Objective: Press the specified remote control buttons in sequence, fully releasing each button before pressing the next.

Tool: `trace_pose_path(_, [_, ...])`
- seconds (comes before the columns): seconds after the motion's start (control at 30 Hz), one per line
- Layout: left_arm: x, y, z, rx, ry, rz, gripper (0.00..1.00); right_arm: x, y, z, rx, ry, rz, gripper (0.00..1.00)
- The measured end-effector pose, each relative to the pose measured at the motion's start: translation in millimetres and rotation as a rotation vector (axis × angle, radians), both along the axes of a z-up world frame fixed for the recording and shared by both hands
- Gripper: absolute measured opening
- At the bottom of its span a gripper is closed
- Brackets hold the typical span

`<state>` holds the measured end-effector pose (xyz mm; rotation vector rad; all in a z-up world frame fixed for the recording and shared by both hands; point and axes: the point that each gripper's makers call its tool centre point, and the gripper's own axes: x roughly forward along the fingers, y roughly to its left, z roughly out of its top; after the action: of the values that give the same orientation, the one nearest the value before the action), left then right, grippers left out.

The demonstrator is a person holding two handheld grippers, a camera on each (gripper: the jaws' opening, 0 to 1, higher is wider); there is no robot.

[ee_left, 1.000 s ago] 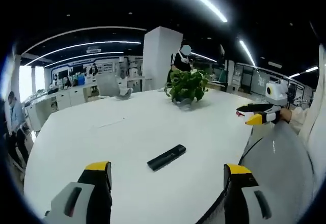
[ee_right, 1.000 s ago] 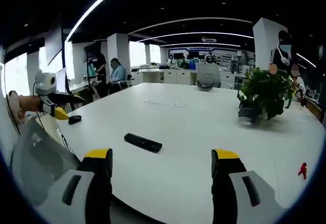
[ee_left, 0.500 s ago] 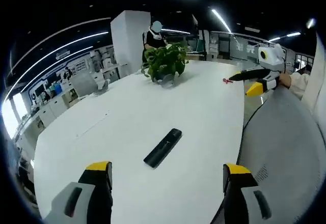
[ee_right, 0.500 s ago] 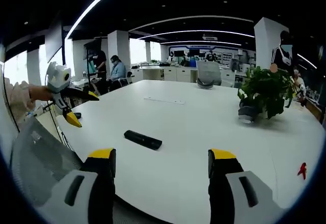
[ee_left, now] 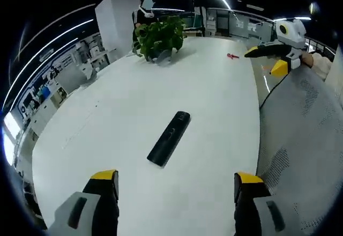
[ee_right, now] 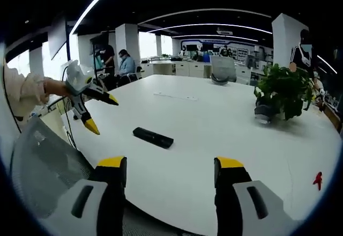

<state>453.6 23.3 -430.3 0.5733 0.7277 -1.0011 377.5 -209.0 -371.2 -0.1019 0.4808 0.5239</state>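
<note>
Left gripper view: left gripper [ee_left: 174, 190] spread wide above black remote control [ee_left: 169, 138], flat on white table [ee_left: 107, 134]; buttons not made out.

Right gripper view: right gripper [ee_right: 169, 174] spread, remote [ee_right: 153, 137] well ahead. A glancing press could skid it.

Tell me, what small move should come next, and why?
Probably lower the left tongs toward the black remote. It lies flat on the white table, untouched, and both pairs of tongs hang open above the near edge, well short of it.
</note>
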Motion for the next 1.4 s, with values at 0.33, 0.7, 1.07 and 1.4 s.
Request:
trace_pose_path(0.33, [25.2, -4, -16.9, 0.107, -0.007, -0.114, 0.80, -1, 0, -4.3, -0.015, 0.016, 0.016, 0.62])
trace_pose_path(0.7, [32.1, -13, -44.7, 0.216, 0.070, -0.216, 0.63, -1, -2, -6.4, -0.033, 0.022, 0.011, 0.60])
trace_pose_path(1.07, [44.6, -16, -64.3, 0.308, 0.133, -0.236, 0.50, -2, -4, -11.4, -0.055, 0.037, 0.011, 0.59])
trace_pose_path(1.4, [48.7, -27, -73.5, 0.342, 0.151, -0.274, 0.46, -1, -8, -14.1, -0.062, 0.049, -0.002, 0.58])
